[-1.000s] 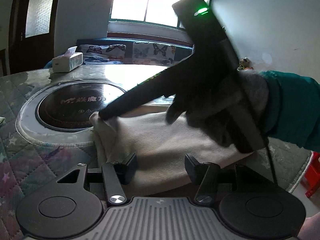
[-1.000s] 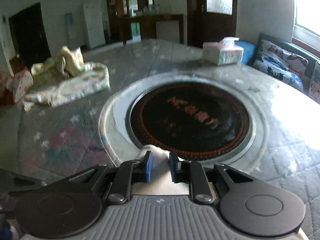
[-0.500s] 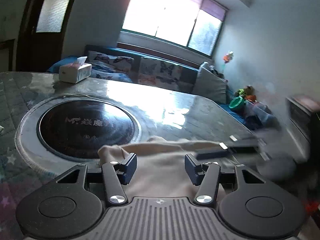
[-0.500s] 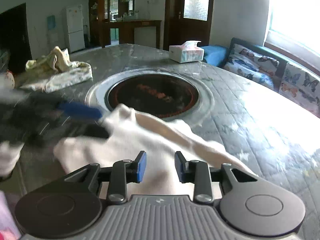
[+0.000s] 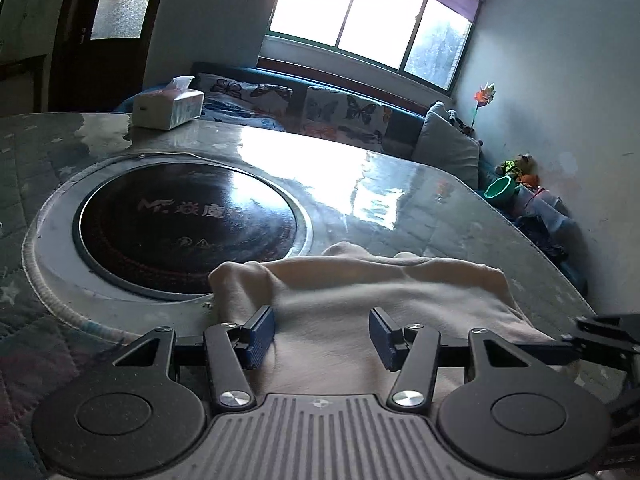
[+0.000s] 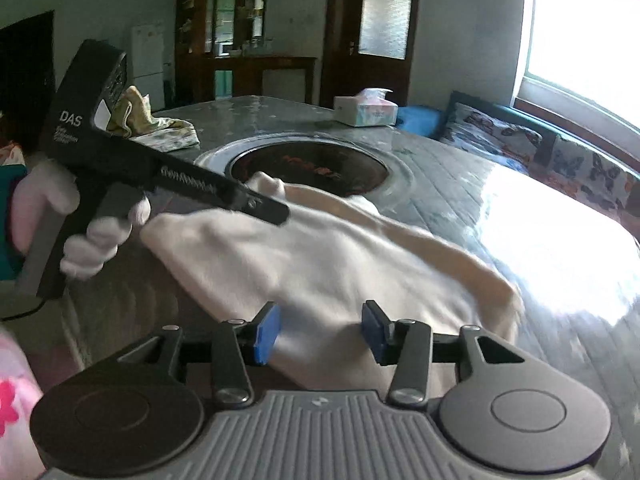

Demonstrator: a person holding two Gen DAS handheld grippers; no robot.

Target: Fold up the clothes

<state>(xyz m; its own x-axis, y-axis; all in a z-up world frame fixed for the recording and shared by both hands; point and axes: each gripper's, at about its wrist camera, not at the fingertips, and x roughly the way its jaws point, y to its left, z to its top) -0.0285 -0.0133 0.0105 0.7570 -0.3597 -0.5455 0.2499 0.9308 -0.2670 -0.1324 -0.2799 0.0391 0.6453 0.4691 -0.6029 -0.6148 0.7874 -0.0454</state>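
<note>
Garment, cream (image 5: 360,292), one piece: lies loosely folded on the surface (image 5: 400,184), one corner overlapping the rim of the round dark cooktop (image 5: 184,216) set into it.
Left gripper (image 5: 322,334): my fingers stand apart over the cloth's near edge, gripping nothing.
Right gripper (image 6: 320,332): its fingers have just been opening and now stand apart over the cloth, nothing pinched between them.
Surface: quilted cover under a glossy sheet, strong window glare. Tissue box (image 5: 168,104) at its far edge; crumpled floral cloth (image 6: 160,128) at another edge, well apart from the garment.
Room: butterfly-print sofa (image 5: 320,108) under a bright window (image 5: 372,12), dark wooden door (image 6: 372,28), white fridge (image 6: 148,60).
Change: a second ago my right fingers pinched the garment's corner beside the cooktop; that corner now lies released and the right gripper sits back at the cloth's other end.
</note>
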